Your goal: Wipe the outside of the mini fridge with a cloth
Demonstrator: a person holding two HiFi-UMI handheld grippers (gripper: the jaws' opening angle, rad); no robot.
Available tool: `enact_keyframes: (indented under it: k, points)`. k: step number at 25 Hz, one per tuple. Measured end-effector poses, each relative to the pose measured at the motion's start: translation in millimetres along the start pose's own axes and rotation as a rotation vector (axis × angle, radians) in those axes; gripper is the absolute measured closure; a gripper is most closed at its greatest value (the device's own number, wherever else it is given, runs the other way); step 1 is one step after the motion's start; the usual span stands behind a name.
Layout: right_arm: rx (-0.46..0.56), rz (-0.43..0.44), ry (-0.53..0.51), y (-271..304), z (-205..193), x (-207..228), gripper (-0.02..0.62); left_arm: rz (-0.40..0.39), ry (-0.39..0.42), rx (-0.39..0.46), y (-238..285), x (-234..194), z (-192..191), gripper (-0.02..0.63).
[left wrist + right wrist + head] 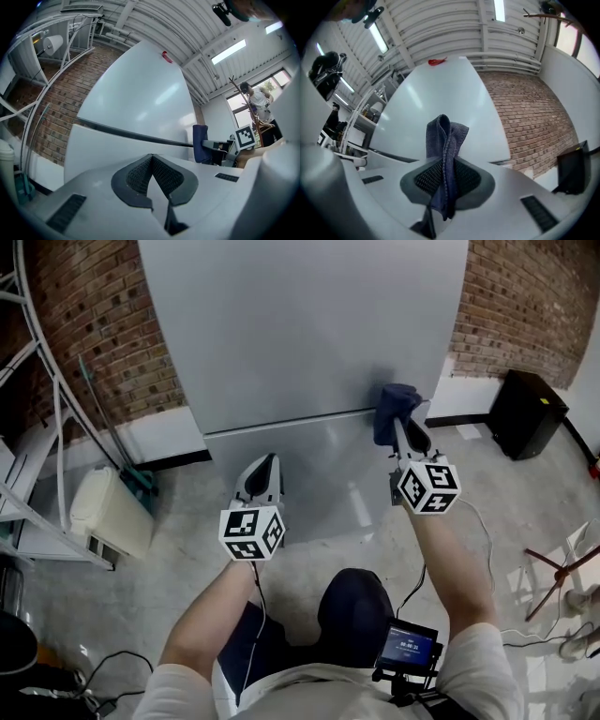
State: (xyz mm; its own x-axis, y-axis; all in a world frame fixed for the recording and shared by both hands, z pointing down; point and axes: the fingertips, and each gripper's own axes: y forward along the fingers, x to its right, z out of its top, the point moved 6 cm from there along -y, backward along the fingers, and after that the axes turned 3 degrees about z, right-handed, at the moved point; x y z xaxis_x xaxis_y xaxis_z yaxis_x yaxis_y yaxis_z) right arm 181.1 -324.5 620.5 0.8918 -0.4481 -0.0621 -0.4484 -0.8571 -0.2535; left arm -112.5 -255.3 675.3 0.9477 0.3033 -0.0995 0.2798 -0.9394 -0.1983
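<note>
At the fridge [309, 334] front | wiping step, seemingly | right gripper [411, 439] clamps cloth [392, 407] by door seam | left gripper [152, 169] pinched together, empty | next: sweep across

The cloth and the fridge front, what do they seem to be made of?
Cloth: dark blue fabric, perhaps microfibre, matte. It folds limply and shows a fuzzy nap and a stitched edge. Fridge front: smooth pale grey panel with a soft sheen, likely painted metal or plastic. Faint bright reflections streak it.
</note>
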Motion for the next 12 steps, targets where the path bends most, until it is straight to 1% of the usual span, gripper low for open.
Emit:
enact_keyframes:
  k: [3, 7, 12]
  points:
    - [-0.003, 0.121, 0.019, 5, -11, -63, 0.534, 0.033, 0.004, -0.009, -18, -17, -4, 0.615]
    - [-0.039, 0.274, 0.041, 20, -37, -152, 0.534, 0.095, 0.012, -0.034, -49, -49, -14, 0.615]
    - [-0.059, 0.41, 0.028, 54, -56, -250, 0.534, 0.211, 0.024, -0.06, -89, -98, -20, 0.615]
